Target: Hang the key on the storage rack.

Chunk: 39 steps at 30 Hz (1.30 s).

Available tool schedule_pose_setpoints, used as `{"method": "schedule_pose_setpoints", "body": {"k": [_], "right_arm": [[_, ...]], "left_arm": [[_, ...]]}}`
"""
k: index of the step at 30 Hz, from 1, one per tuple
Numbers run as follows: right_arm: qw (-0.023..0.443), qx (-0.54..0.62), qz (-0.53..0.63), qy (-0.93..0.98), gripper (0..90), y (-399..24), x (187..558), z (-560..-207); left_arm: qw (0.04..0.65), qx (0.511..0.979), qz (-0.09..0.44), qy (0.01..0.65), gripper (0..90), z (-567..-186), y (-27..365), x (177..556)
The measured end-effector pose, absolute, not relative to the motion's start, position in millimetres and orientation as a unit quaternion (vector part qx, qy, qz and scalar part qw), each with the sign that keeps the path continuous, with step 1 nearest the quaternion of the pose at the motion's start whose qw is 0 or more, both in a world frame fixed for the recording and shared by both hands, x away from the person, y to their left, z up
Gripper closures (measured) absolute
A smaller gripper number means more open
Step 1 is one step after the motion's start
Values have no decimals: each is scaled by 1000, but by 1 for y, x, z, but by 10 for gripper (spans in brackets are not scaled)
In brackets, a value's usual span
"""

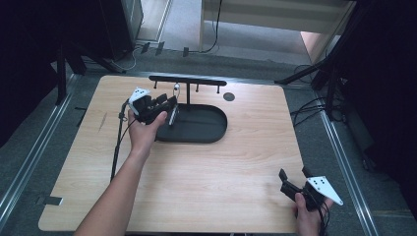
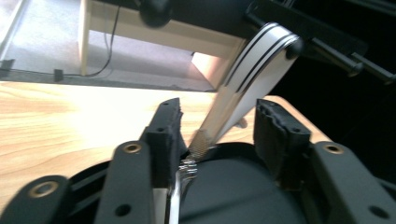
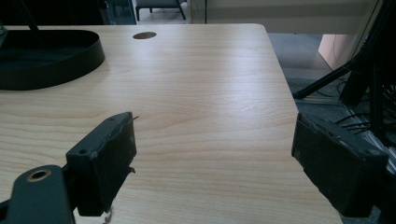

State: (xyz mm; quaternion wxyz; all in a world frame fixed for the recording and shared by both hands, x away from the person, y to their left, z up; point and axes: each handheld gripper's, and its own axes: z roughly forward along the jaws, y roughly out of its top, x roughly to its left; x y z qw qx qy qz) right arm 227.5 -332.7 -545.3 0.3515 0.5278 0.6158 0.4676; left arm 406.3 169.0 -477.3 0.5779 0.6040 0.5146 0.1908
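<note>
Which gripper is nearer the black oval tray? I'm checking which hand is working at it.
Left. The left gripper is over the black oval tray's left end; the right gripper is apart from it at the table's near right corner.

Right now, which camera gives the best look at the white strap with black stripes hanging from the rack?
The left gripper view: the strap hangs large and close between the open jaws of the left gripper. The high view shows it as a small pale sliver beside that gripper, over the black tray.
</note>
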Motion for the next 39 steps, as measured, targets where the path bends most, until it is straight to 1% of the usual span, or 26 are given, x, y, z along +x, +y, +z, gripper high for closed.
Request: {"method": "schedule_pose_setpoints", "body": {"k": [1, 2, 7, 10, 11, 12, 15, 20, 25, 26, 27, 30, 39], "right_arm": [[351, 528, 467, 616, 136, -333, 228, -545], [353, 526, 467, 617, 136, -333, 228, -545], [353, 526, 466, 618, 136, -333, 228, -545], [354, 525, 465, 619, 136, -332, 228, -545], [354, 525, 465, 619, 136, -332, 228, -545], [354, 525, 464, 619, 136, -332, 228, -545], [355, 524, 463, 621, 136, -332, 228, -545], [357, 522, 462, 622, 136, -331, 228, -545], [358, 521, 457, 625, 136, -330, 229, -545], [358, 521, 456, 627, 136, -329, 229, -545], [358, 521, 456, 627, 136, -329, 229, -545], [359, 520, 454, 628, 136, -329, 229, -545], [363, 519, 450, 630, 136, -328, 229, -545]], "left_arm": [[573, 607, 197, 515, 455, -478, 169, 406], [570, 609, 201, 514, 426, -478, 169, 405], [574, 606, 215, 508, 393, -475, 173, 399], [562, 615, 221, 507, 306, -472, 177, 394], [560, 616, 222, 507, 306, -471, 177, 392], [557, 619, 219, 509, 257, -469, 180, 388], [550, 622, 218, 514, 177, -468, 183, 383], [540, 630, 237, 505, 149, -466, 192, 366], [542, 625, 241, 508, 131, -468, 207, 347], [540, 624, 244, 509, 110, -468, 213, 339], [540, 624, 244, 509, 109, -468, 213, 339], [540, 632, 246, 498, 86, -469, 221, 327], [551, 628, 233, 497, 85, -476, 248, 294]]}}
